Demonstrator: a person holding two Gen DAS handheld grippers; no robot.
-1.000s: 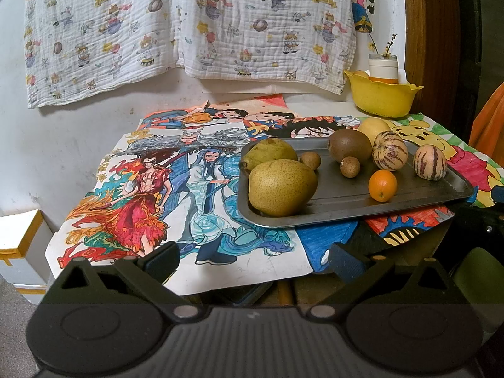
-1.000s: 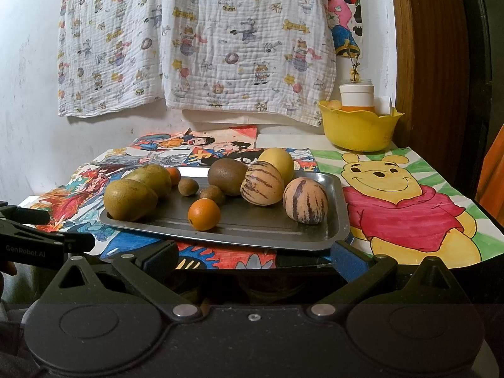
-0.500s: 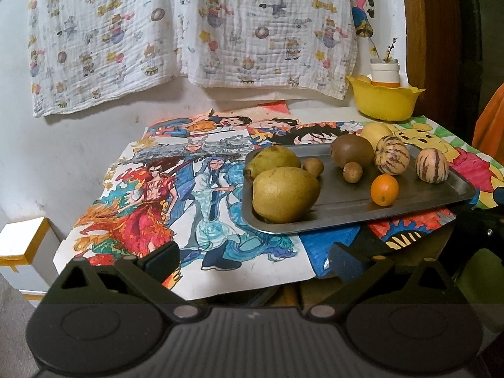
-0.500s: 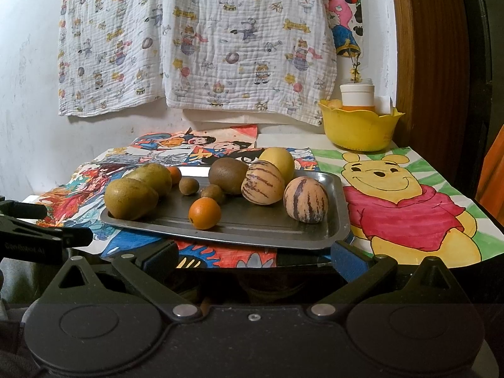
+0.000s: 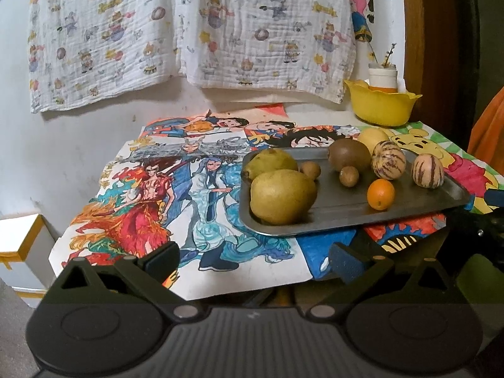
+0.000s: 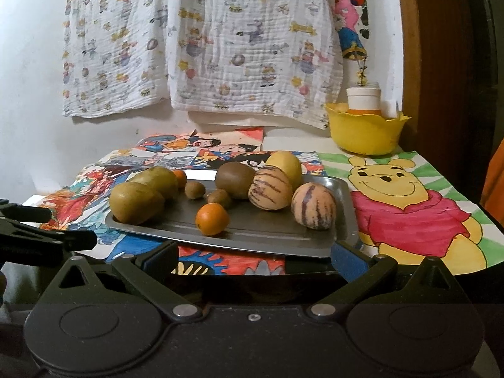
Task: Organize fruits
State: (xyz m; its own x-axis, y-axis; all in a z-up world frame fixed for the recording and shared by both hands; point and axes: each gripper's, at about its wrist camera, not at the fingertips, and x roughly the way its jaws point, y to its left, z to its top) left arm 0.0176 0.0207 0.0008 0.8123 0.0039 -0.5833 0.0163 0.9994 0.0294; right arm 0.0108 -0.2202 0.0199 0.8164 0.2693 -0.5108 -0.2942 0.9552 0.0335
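Note:
A steel tray point(image 5: 346, 220) point(image 6: 267, 236) lies on the picture-covered table and holds the fruit. Two green pears point(image 5: 283, 197) point(image 6: 137, 203) sit at its left end. A small orange point(image 5: 380, 194) point(image 6: 212, 219) lies near the front edge. Two striped melons point(image 5: 427, 170) point(image 6: 313, 206), a large kiwi point(image 5: 349, 154) point(image 6: 235, 179), small brown fruits and a yellow fruit point(image 6: 285, 165) fill the right part. My left gripper point(image 5: 253, 260) hangs open before the table's front left edge. My right gripper point(image 6: 253, 258) is open in front of the tray, holding nothing.
A yellow bowl point(image 5: 381, 107) point(image 6: 365, 134) with a white jar stands at the back right by the wall. A patterned cloth point(image 5: 189, 31) hangs on the wall. A white box point(image 5: 22, 252) sits low at the left. The left gripper's body shows at the right wrist view's left edge.
The left wrist view has risen and tilted slightly, so the table and tray sit a little lower and further off. The right gripper has hardly moved. No fruit has shifted.

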